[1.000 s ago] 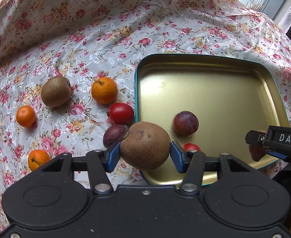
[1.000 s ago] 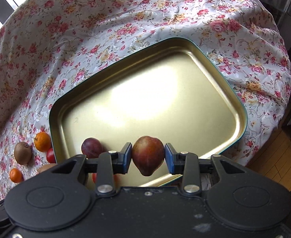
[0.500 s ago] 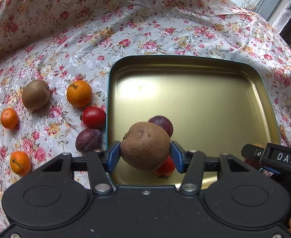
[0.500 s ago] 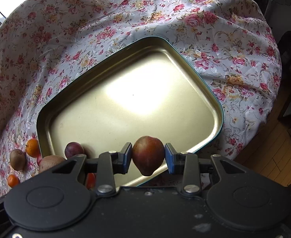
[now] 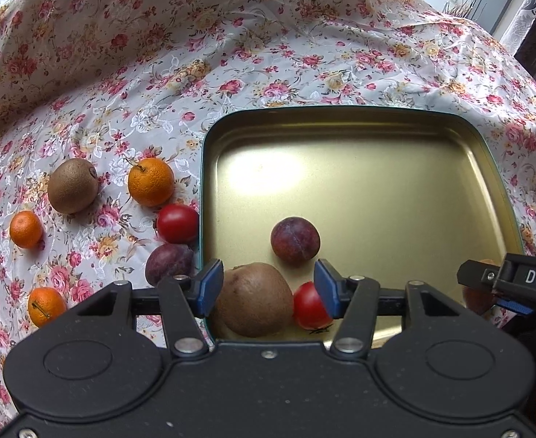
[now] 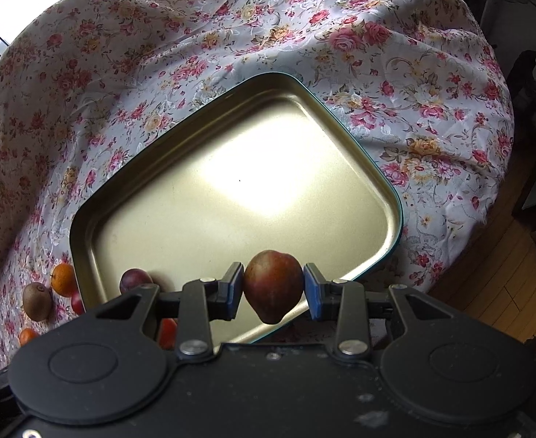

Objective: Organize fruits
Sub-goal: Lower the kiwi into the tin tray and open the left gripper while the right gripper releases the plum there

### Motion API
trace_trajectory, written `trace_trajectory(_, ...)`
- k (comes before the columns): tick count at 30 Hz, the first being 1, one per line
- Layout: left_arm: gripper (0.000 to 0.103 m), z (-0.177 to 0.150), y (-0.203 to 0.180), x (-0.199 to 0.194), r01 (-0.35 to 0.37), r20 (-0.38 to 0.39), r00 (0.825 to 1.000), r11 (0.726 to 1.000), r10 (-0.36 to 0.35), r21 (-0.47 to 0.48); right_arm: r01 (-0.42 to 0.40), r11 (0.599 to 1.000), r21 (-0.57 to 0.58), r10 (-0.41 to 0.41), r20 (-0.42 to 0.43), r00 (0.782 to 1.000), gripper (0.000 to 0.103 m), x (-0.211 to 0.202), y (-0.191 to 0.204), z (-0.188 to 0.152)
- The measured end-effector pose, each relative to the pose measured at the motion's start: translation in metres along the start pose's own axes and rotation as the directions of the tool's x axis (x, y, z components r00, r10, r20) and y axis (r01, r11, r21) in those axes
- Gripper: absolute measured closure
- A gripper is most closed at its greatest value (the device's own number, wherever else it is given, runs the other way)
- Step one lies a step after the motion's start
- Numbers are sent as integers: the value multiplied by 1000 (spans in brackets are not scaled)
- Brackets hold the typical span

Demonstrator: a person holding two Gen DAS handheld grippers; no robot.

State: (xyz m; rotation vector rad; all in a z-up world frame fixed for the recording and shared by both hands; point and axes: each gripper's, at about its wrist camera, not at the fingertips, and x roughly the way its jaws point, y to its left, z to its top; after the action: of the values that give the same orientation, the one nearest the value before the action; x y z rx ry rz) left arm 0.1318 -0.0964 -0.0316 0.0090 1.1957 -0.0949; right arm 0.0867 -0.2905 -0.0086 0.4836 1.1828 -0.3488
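Note:
A gold tray (image 5: pixel 377 135) with a teal rim lies on the floral cloth; it also shows in the right wrist view (image 6: pixel 202 226). My left gripper (image 5: pixel 268 286) is open above the tray's near left corner. A brown kiwi (image 5: pixel 255 299) lies in the tray below it, beside a red tomato (image 5: pixel 309 310) and a plum (image 5: pixel 295 241). My right gripper (image 6: pixel 273 294) is shut on a dark red plum (image 6: pixel 273 290) over the tray's near edge.
On the cloth left of the tray lie a second kiwi (image 5: pixel 72 185), several tangerines (image 5: pixel 151 181), a tomato (image 5: pixel 176 223) and a plum (image 5: pixel 169 263). The cloth (image 6: pixel 432 109) drops off at the table's right edge above a wooden floor (image 6: pixel 501 273).
My left gripper carried the kiwi over the tray's corner, then opened; the kiwi now lies in the tray. My right gripper still grips its plum and has shifted slightly over the tray.

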Motion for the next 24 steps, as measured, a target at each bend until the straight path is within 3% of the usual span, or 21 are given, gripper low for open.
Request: trace_trajectory(24, 42, -1, 9, -3, -2, -23, 1000, 1000, 3, 20, -16, 1000, 15, 16, 21, 1000, 65, -4, 6, 4)
